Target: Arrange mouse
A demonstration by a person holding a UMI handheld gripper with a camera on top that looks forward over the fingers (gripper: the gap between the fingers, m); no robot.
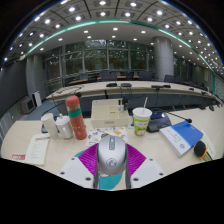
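Note:
A grey and silver computer mouse (111,152) sits between my two fingers, its nose pointing away from me. The purple pads (88,158) touch it on both sides with no gap showing, so my gripper (111,150) is shut on the mouse. It is over the near part of a pale desk (160,155). A teal surface (101,181) shows just beneath the mouse's rear; I cannot tell whether the mouse rests on it or is lifted.
Beyond the fingers to the left stand a red-capped bottle (75,117), a glass jar (63,127) and a white cup (49,123). A white flat device (38,150) lies nearer. To the right are a green-banded cup with a straw (142,120) and a blue notebook (181,138).

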